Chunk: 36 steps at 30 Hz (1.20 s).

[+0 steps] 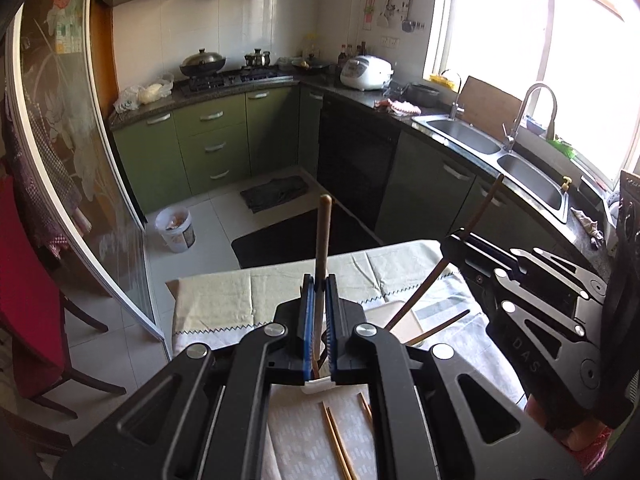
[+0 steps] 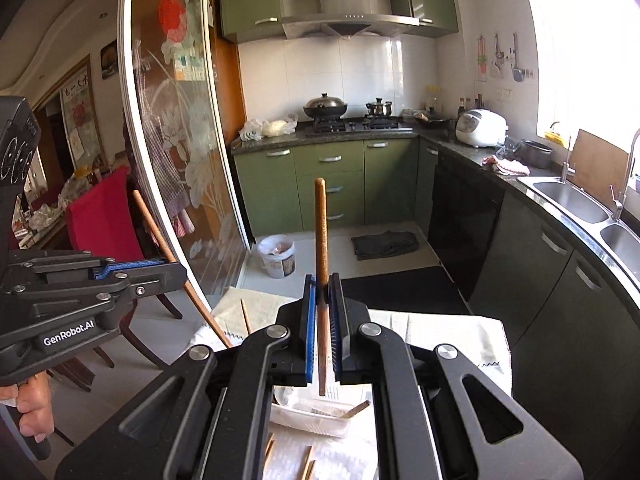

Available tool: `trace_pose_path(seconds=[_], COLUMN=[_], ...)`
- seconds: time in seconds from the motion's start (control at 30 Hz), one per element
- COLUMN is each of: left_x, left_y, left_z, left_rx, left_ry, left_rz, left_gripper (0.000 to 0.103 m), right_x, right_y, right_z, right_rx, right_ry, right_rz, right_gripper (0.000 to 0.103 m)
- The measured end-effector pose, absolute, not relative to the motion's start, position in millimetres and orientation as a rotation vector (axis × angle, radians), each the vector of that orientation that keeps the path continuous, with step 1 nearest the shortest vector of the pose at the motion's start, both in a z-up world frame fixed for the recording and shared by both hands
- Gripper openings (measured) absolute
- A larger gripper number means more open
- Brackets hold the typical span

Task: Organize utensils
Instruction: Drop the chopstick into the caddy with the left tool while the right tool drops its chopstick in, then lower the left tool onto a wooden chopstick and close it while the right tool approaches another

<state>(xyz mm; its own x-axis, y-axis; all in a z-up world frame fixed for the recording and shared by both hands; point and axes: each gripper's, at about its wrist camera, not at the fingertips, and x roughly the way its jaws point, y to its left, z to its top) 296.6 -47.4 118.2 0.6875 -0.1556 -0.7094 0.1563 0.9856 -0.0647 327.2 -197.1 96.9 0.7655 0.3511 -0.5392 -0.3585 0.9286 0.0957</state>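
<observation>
A kitchen with green cabinets (image 2: 328, 184) runs along two walls under a dark countertop (image 1: 360, 98). On the gas stove (image 2: 356, 125) sit a lidded wok (image 2: 325, 106) and a small metal pot (image 2: 378, 107); a steel range hood (image 2: 344, 12) hangs above them. A white rice cooker (image 1: 366, 73) stands in the counter's corner, with dark bottles (image 1: 348, 53) behind it. Farther along, a double steel sink (image 1: 500, 156) with a curved faucet (image 1: 536, 108) lies under a bright window (image 1: 540, 40). On the tiled floor are a white bucket (image 2: 277, 256), a dark rag (image 2: 386, 244) and a black mat (image 1: 296, 236). A red chair (image 2: 104, 224) stands beside the etched glass sliding door (image 2: 180, 140).
</observation>
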Motion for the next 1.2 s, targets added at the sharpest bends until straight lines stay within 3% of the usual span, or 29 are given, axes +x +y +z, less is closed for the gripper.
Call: trace_pose_path(seconds=[0.2,0.27,0.37,0.6,0.67,1.0,1.2], left_x=[311,311,306,270,254,229,240], left_y=[-50,-50,-49,-46,-43,-45,-59], left_z=[73,68,68,79,68,-82,-125], left_rx=[0.006,0.004,0.001,-0.003,-0.004,-0.038,-0.016], left_ry=[0.904,0.912,0.912,0.896,0.919,1.280,1.348], left_rz=[-0.186,-0.181,-0.181,-0.188,-0.191,-0.174,-0.133], left_gripper=[0.006,0.006,0.008,0.041,0.045,0.043,0.036], right_x=[337,337,329,262,237,177,171], right_y=[-190,-191,-196,-231,-249,-327,-343], right_z=[59,55,57,75,65,-63,-103], right_rx=[-0.067,-0.069,-0.050,0.005,0.026,0.241,0.313], right_ry=[0.667,0.673,0.663,0.592,0.597,0.827,0.887], right_rz=[0.381,0.383,0.398,0.465,0.480,0.453,0.433], right_gripper=[0.008,0.015,0.016,0.031,0.033,0.035,0.035])
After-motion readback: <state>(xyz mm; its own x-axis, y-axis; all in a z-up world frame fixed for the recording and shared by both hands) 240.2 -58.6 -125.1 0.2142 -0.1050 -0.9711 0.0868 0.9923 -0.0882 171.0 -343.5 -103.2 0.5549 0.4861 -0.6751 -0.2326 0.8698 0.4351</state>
